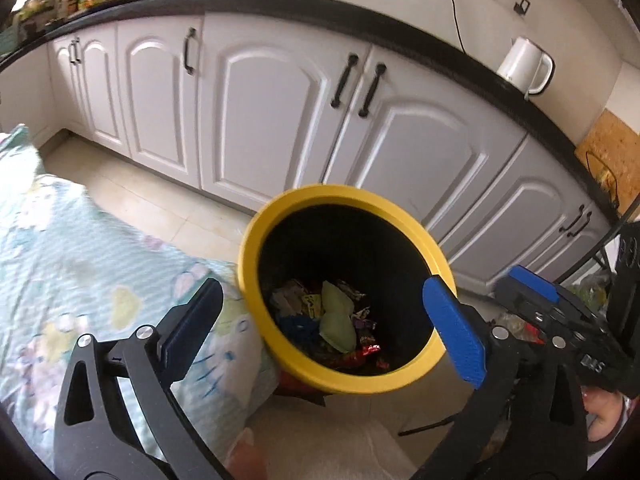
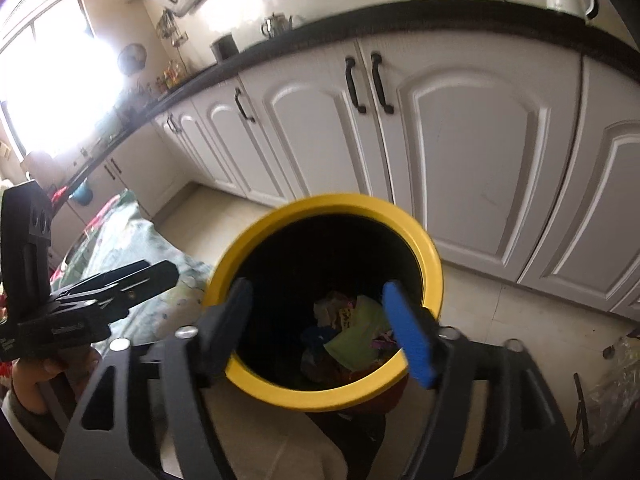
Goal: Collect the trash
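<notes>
Both grippers – left (image 1: pixel 324 322), right (image 2: pixel 326 330) – hang spread and empty over the yellow-rimmed bin (image 1: pixel 280 216), where wrappers (image 1: pixel 338 316) look light, crinkly – best pinched by an edge.

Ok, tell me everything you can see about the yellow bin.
The bin is round, with a broad yellow rim that looks like plastic and a black inside. It has no lid and stands upright on the pale tiled floor, in front of the white cabinets and beside a patterned cloth. Crumpled wrappers, green, blue and red among them, lie at the bottom. Both grippers hover open above it, touching nothing.
</notes>
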Available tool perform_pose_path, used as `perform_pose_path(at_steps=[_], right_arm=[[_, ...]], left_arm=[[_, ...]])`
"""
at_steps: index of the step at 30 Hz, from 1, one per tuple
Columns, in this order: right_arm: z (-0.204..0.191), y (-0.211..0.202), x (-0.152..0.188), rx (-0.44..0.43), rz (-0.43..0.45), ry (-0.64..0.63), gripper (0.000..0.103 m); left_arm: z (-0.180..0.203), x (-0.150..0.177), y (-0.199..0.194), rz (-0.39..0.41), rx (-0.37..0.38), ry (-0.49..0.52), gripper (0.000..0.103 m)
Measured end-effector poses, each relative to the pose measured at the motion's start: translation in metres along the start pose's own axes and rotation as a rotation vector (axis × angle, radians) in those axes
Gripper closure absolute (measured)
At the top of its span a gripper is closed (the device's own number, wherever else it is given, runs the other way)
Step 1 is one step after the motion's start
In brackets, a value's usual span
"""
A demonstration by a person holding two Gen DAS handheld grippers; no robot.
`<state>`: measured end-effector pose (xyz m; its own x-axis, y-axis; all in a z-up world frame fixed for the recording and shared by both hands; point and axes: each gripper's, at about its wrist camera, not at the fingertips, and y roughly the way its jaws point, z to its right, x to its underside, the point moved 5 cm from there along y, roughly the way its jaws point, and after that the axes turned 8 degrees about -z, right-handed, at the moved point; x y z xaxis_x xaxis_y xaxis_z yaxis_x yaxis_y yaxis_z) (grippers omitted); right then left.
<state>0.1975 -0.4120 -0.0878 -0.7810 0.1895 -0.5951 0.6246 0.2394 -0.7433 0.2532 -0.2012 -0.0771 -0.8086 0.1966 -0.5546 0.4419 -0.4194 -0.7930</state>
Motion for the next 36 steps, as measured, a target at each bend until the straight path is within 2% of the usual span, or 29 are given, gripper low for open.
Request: perform_pose_path(at_steps=[2, 5, 13, 18, 25, 29, 33, 36], right_arm=[[-0.010, -0.016, 0.001, 0.008, 0.049, -0.003, 0.014], [-0.026, -0.035, 0.003, 0.023, 0.106, -0.009, 0.006], [-0.068, -0.061, 0.014, 0.066, 0.182, -0.045, 0.006], [-0.091, -0.075, 0.029, 0.097, 0.270, -0.072, 0.006], [-0.111, -0.093, 0.055, 0.115, 0.398, -0.112, 0.006], [-0.117, -0.106, 0.069, 0.138, 0.508, -0.153, 0.006], [-0.118, -0.112, 0.081, 0.151, 0.566, -0.177, 0.006], [-0.113, -0.107, 0.090, 0.164, 0.559, -0.185, 0.006]], left_arm=[[-0.005, 0.002, -0.019, 0.026, -0.017, -0.012, 0.011], [-0.012, 0.008, -0.043, 0.068, -0.031, -0.028, 0.011], [-0.029, 0.033, -0.104, 0.188, -0.084, -0.073, 0.011], [-0.039, 0.054, -0.133, 0.250, -0.138, -0.080, 0.011], [-0.044, 0.085, -0.156, 0.343, -0.245, -0.063, 0.011], [-0.041, 0.101, -0.165, 0.405, -0.287, -0.064, 0.011], [-0.040, 0.112, -0.173, 0.474, -0.321, -0.067, 0.011], [-0.043, 0.122, -0.176, 0.510, -0.323, -0.082, 0.011]])
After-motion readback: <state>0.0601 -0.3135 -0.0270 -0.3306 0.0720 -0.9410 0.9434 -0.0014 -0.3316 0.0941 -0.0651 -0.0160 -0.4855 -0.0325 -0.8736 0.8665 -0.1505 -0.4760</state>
